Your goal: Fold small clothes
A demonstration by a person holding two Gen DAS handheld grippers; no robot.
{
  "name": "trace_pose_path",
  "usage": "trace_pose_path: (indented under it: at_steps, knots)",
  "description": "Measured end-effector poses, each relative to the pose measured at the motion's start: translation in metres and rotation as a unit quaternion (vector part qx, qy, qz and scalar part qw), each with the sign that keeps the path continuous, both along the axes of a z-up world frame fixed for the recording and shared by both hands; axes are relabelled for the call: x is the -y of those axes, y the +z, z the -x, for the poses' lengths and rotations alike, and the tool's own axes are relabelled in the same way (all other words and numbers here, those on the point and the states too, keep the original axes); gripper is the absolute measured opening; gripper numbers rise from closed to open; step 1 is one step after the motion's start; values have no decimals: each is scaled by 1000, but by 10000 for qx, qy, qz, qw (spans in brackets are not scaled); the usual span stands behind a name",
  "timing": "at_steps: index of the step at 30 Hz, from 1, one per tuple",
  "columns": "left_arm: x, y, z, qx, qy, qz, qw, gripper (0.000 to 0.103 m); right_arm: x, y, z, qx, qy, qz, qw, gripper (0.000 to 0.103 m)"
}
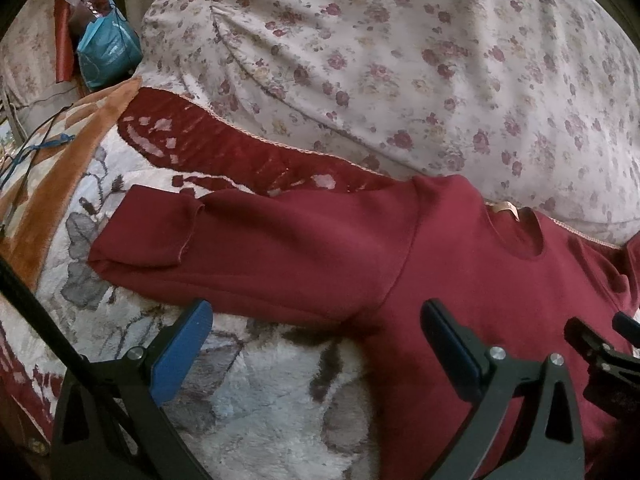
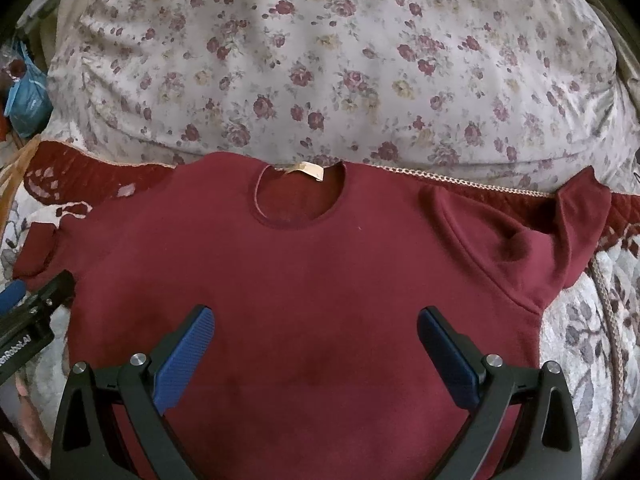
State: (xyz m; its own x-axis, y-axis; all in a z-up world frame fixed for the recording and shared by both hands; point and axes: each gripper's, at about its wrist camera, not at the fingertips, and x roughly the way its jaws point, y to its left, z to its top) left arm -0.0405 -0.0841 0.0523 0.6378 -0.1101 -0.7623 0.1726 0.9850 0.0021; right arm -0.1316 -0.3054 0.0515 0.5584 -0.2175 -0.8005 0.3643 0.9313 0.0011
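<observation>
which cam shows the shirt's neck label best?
Right wrist: the label sits near frame centre, facing the camera, at the back of the collar of the shirt. Left wrist shows it only as a small strip seen obliquely, off to the right.

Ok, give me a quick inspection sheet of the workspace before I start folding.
Surface: patterned plush blanket, dark red border at its far edge.
Job's things: maroon sweatshirt spread flat, neck away, both sleeves out.
Clutter: blue bag far left.
Grippers: left gripper open over the sleeve's underarm; right gripper open over the chest; neither grips cloth.
Cables: thin dark and blue cords at left edge.
Surroundings: floral bedding behind.
</observation>
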Motion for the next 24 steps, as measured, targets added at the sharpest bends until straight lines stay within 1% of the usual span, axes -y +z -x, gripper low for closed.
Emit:
trace_pose_path:
  at_steps: [6,10,13,15,18,21,24]
  knots:
    - [2,1,-1,-36,-71,-41,10000,103,4,-4,0,-3,-68,-59,10000,103]
    - [-5,4,-5,-50,2,12,10000,103,1,-4,-2,-9,22,-64,10000,103]
    - [-21,7,-10,-2,235,95,9997,103,-4,-2,-4,42,121,-109,9999,103]
    - [-31,6,-15,-61,424,153,9990,103,-8,0,-6,61,172,-98,9998,103]
    - [-39,5,-18,-105,524,224,9983,103,-13,2,-7,74,248,-74,9996,103]
    - [-41,6,-19,-127,486,167,9986,103,-15,2,-6,63,274,-53,9996,103]
    - [-50,13,-24,-148,448,-22,9989,103,-17,2,-7,28,330,-109,9994,103]
